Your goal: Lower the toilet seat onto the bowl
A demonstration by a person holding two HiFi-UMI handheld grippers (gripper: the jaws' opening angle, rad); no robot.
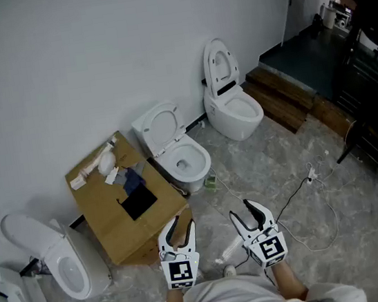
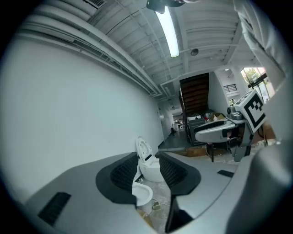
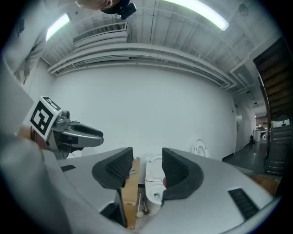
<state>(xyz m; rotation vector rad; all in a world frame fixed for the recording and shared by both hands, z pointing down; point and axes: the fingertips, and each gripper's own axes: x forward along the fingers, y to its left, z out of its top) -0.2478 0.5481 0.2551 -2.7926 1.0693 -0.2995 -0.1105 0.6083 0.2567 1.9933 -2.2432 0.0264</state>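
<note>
The middle toilet (image 1: 185, 160) stands against the white wall with its white seat (image 1: 158, 126) raised upright over the bowl. Through the right gripper view the same seat (image 3: 154, 166) and bowl (image 3: 153, 196) show between the pads, still far off. My left gripper (image 1: 181, 230) and right gripper (image 1: 241, 211) hover side by side near the bottom of the head view, well short of the toilet. Both are open with nothing between the pads; the left gripper (image 2: 147, 171) has the narrower gap, the right gripper (image 3: 146, 171) a wider one.
A cardboard box (image 1: 123, 203) with clutter on top stands left of the middle toilet. Another toilet (image 1: 234, 109) with raised lid sits further right, a third (image 1: 64, 263) at left. A cable (image 1: 304, 186) trails over the marble floor. Wooden steps (image 1: 281, 99) and dark furniture (image 1: 375, 134) lie right.
</note>
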